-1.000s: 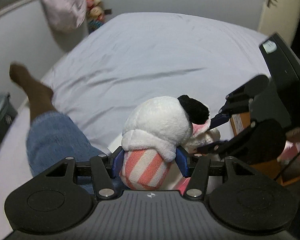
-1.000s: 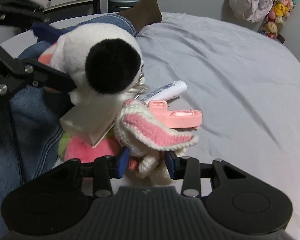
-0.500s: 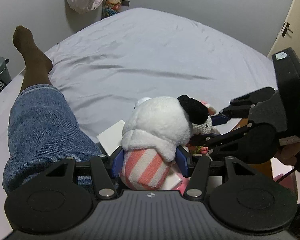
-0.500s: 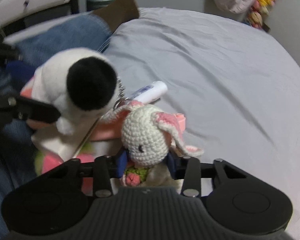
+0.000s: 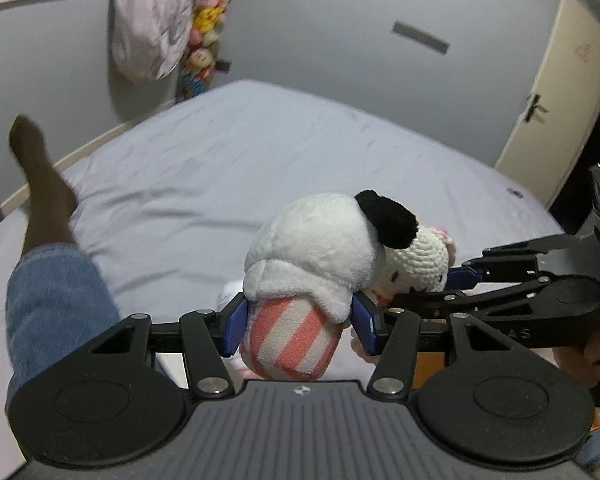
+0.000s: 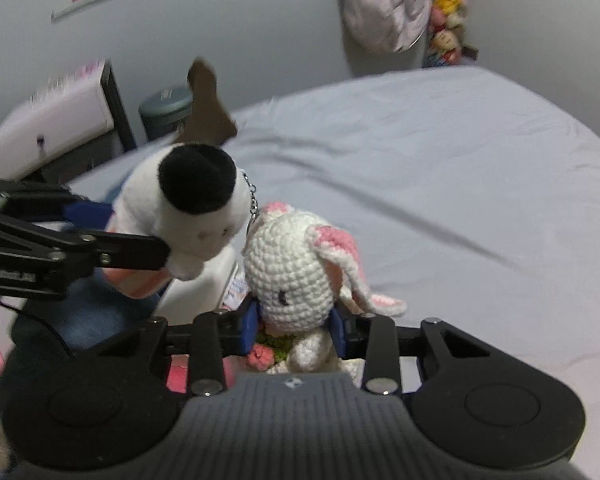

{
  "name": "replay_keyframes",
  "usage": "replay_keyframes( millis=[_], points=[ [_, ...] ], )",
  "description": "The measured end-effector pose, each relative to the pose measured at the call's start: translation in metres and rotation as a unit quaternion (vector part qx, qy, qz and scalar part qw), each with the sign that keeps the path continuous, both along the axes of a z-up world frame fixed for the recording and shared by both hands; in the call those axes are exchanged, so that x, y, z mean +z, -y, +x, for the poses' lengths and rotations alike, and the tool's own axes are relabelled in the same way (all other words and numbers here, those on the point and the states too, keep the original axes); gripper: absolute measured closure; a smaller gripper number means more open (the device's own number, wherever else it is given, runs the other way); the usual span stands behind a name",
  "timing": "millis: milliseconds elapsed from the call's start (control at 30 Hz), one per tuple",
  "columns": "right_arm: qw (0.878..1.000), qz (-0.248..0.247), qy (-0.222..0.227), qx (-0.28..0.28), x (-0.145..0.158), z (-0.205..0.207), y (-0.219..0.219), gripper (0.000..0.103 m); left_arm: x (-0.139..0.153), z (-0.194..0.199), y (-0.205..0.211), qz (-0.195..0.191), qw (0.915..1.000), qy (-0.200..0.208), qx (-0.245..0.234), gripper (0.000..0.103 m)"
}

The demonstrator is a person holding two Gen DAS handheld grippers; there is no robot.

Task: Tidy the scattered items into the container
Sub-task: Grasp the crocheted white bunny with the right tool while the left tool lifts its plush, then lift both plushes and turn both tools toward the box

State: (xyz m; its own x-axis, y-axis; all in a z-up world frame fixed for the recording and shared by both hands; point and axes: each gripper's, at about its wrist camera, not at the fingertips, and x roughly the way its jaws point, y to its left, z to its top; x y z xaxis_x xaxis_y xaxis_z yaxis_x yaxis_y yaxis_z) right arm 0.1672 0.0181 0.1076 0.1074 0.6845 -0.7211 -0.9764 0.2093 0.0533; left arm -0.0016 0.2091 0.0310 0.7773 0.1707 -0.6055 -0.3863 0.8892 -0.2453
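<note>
My left gripper (image 5: 300, 320) is shut on a white plush dog (image 5: 316, 248) with a black ear, its blue pads pressing the pink-striped body. The dog is held above the bed. My right gripper (image 6: 295, 326) is shut on a crocheted white bunny (image 6: 292, 268) with pink-lined ears, gripped at the neck below its head. The two toys hang side by side, nearly touching; a small chain on the dog (image 6: 188, 216) dangles by the bunny. In the left wrist view the right gripper (image 5: 424, 286) comes in from the right with the bunny (image 5: 418, 256). A white box edge (image 6: 192, 292) shows below the toys.
A person's leg in jeans (image 5: 48, 300) with a dark sock (image 5: 36, 160) lies along the left of the grey bed sheet (image 5: 260, 160). A grey bin (image 6: 166, 110) and white drawer unit (image 6: 48, 120) stand beyond the bed. Pink cloth (image 5: 148, 20) hangs on the wall.
Both grippers rose with their toys. The bunny came up off the pile and now hangs upright in the right jaws; the tube and pink item dropped out of view.
</note>
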Motion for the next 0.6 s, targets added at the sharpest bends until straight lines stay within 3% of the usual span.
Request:
replay_keyframes(
  millis=[333, 500, 600],
  points=[
    [0.995, 0.078, 0.008, -0.066, 0.062, 0.002, 0.087, 0.064, 0.041, 0.026, 0.047, 0.015, 0.9944, 0.06, -0.086, 0.04],
    [0.99, 0.081, -0.004, -0.117, 0.066, 0.013, 0.135, 0.064, 0.039, 0.053, 0.074, -0.011, 0.9885, 0.062, -0.138, 0.04],
    [0.986, 0.062, -0.033, -0.149, 0.058, 0.026, 0.158, 0.064, 0.024, 0.079, 0.086, -0.051, 0.9834, 0.044, -0.168, 0.04]
  ],
)
